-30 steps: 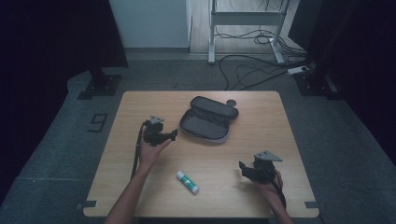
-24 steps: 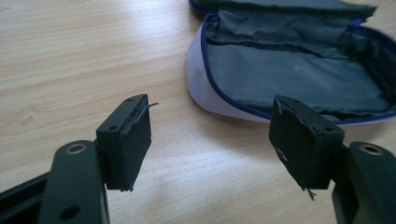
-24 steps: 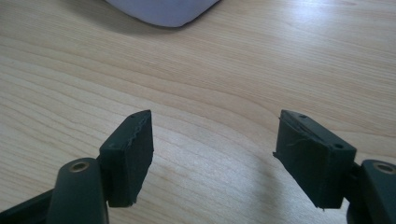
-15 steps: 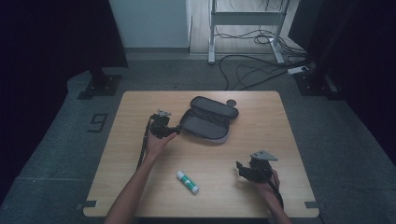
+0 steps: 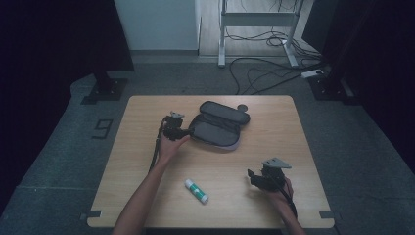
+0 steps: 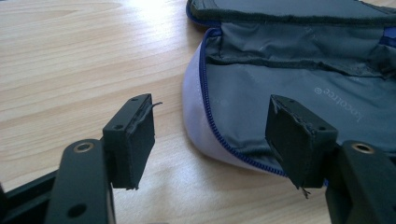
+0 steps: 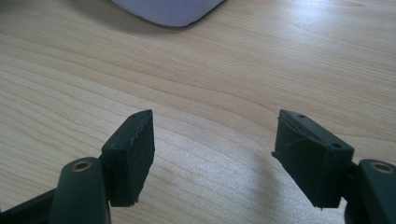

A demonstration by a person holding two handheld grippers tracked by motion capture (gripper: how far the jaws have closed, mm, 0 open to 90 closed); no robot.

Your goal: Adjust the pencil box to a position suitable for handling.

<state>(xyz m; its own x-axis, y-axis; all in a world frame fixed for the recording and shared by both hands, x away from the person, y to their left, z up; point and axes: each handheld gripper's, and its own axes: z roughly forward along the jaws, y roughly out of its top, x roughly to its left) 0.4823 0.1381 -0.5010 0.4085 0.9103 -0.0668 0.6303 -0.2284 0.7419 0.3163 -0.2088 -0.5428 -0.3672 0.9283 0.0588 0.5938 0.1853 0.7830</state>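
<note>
Pouch (image 5: 218,128) first: the grey zip case lies unzipped and spread open a little behind the middle of the bench (image 5: 274,122), nearer the far edge than the near one, its lid flap folded back toward the far side. In the left gripper view its pale rounded corner with the blue zip (image 6: 219,135) sits just past the fingertips, between the two pads but not pressed by either. The left tongs (image 5: 188,132) are at the pouch's left end, jaws apart with nothing clamped; they have just been closing a little, with only the corner of the pouch in the gap.

The step in hand looks like the approach to grip the pouch's edge, probably to steady it or hold it open. The next move calls for sliding one pad under or over the soft rim and pinching the fabric beside the zip, without shoving the whole case across the wood.

The right tongs (image 5: 254,178) hover near the bench's near right corner, well apart from the pouch, jaws apart over bare wood. A glue stick (image 5: 196,190) lies near the near edge, between the two hands, untouched; it seems the likely thing to go into the pouch.
</note>
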